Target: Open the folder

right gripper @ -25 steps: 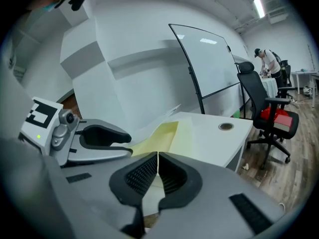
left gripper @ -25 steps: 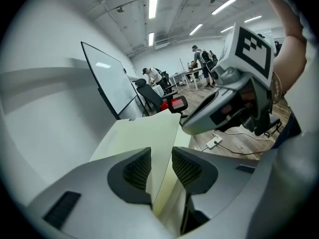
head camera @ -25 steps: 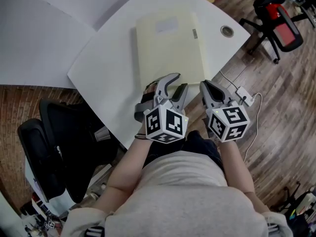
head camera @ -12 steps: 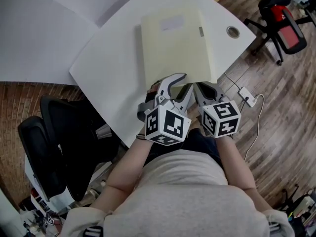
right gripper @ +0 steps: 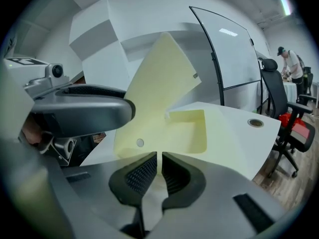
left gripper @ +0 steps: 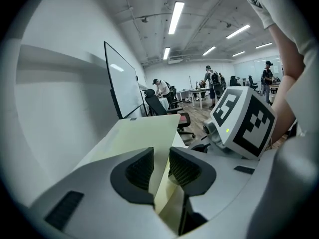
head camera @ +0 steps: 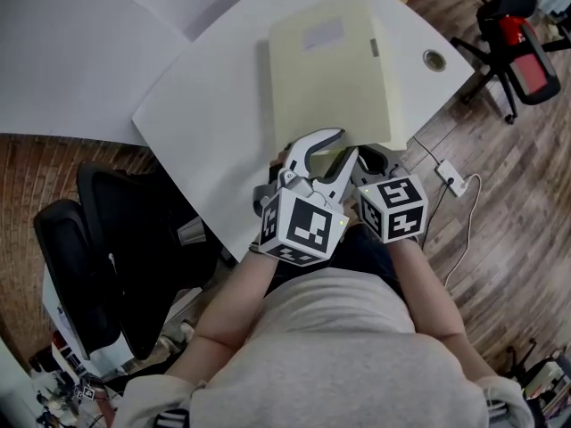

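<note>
One folder cover [head camera: 330, 69] pinched by L gripper [left gripper: 160, 156], just closing; R gripper [right gripper: 159, 156] narrow on back sheet [right gripper: 185, 131]; label [head camera: 323, 35] unreadable.

white table [head camera: 214, 123] | black chair [head camera: 116, 239] left | red chair [head camera: 526, 43] top right | adapter [head camera: 451, 178] on floor

The left tool [head camera: 344, 144] hides the near edge of the folder [head camera: 330, 69].

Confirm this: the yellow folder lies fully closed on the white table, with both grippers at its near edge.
Wrong on one count: the folder is partly open, its cover lifted, as the right gripper view shows. It does lie on the white table, with the left gripper and right gripper at its near edge.
</note>
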The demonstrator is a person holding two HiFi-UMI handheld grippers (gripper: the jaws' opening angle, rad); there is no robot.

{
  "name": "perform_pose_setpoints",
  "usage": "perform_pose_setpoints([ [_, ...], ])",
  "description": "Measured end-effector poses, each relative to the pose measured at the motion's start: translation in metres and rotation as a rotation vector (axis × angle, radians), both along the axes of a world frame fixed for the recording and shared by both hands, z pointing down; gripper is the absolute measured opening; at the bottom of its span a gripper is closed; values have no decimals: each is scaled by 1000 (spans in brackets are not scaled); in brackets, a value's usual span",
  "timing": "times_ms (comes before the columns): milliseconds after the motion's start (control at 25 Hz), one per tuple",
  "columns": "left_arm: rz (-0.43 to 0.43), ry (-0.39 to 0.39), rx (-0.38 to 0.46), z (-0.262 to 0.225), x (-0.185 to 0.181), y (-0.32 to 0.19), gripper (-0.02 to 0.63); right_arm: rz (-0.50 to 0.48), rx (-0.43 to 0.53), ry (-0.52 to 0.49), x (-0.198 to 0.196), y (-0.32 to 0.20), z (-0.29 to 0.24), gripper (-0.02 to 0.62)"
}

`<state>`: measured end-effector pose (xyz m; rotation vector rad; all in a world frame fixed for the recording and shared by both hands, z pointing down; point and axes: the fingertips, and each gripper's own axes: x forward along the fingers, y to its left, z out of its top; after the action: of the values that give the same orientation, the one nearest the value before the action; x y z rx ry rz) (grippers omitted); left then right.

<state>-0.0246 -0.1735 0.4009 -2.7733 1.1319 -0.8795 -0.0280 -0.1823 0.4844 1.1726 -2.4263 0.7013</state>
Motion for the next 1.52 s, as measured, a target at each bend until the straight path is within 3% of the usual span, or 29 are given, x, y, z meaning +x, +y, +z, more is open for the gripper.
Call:
perform_pose_setpoints([
  [480,-60,113,10,-24,-29,6,92,5,5,51,-21,-7,4,25],
  [920,-98,158,28,-34,-55,13,75,22,14,112,-22,-6,8,25],
  [1520,-165,219,53,-39,-73,14,64,-30,7,98,-18,-7,10,23],
])
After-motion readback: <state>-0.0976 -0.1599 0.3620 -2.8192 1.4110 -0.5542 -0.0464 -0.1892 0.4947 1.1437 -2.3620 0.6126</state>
